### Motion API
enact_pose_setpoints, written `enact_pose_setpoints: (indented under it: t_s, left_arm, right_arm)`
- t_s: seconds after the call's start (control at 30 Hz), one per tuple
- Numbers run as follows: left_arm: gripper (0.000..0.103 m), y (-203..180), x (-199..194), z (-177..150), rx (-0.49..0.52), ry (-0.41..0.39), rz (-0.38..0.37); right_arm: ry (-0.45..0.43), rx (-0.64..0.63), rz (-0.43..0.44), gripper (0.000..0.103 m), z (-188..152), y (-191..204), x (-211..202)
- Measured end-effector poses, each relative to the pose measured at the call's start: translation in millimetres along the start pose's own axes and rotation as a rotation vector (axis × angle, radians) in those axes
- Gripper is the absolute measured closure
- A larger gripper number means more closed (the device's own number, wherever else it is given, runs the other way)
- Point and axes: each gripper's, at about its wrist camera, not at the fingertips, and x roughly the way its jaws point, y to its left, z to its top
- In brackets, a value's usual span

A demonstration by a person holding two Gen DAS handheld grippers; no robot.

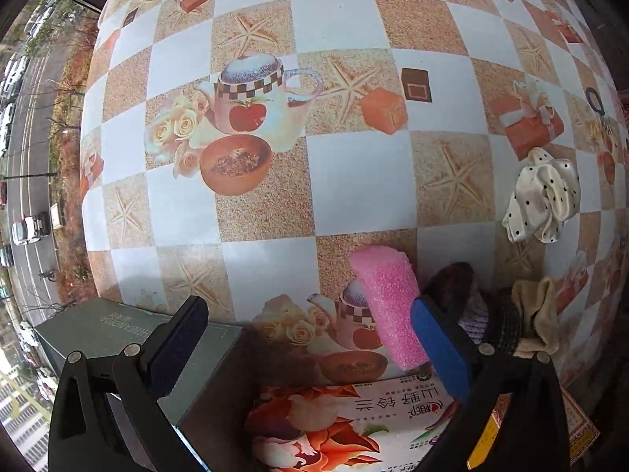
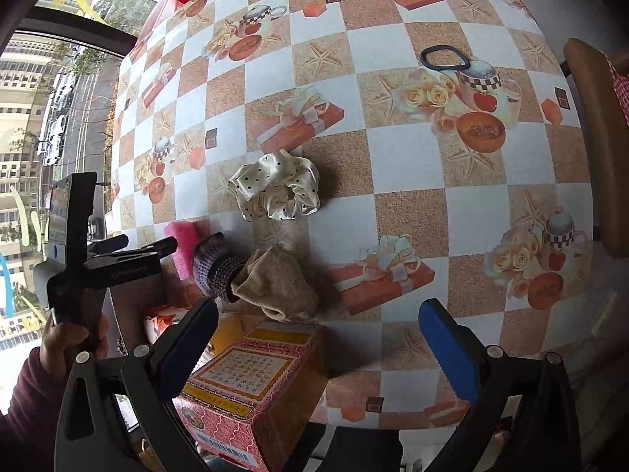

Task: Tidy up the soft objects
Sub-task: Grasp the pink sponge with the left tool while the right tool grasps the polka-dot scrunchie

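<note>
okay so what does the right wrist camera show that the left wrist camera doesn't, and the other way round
Only the right wrist view shows the person's hand gripping the left gripper's handle and the pink patterned box.

Only the left wrist view shows the grey-green box and the floral package below the open left gripper.

Both show the polka-dot scrunchie, pink sponge, beige cloth, knitted piece and black hair tie.

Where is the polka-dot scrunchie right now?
The polka-dot scrunchie lies mid-table in the right wrist view, just beyond the beige cloth; in the left wrist view it's far right.
</note>
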Motion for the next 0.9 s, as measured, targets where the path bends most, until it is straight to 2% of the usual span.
enact_pose_setpoints:
  t_s: [0.13,0.23,0.43,0.57,0.67,0.77,0.9]
  left_arm:
    - [0.002,-22,7,0,0.008,0.005,-0.004]
    - [0.005,-21,13,5,-0.041,0.024,-0.016]
    - [0.005,4,28,13,-0.046,0.03,0.067]
    - [0.005,6,28,14,-0.099,0.044,0.029]
    - [0.005,-7,25,-6,-0.112,0.032,0.025]
    - [0.005,-21,28,-10,-0.152,0.041,0.017]
    - [0.005,-14,33,-17,-0.197,0.048,0.004]
  right_arm:
    - [0.003,-0.012,0.003,0.0,-2,4,0]
    - [0.002,-0.014,0.008,0.0,-5,3,-1]
    - [0.002,0.006,0.012,0.0,-8,-7,-2]
    - [0.009,0.012,0.01,0.0,-7,-12,0]
    - [0.018,-0.007,0.008,0.0,-3,-9,4]
    - [0.012,-0.053,-0.006,0.0,9,1,11]
    - [0.002,-0.136,-0.05,0.0,30,20,29]
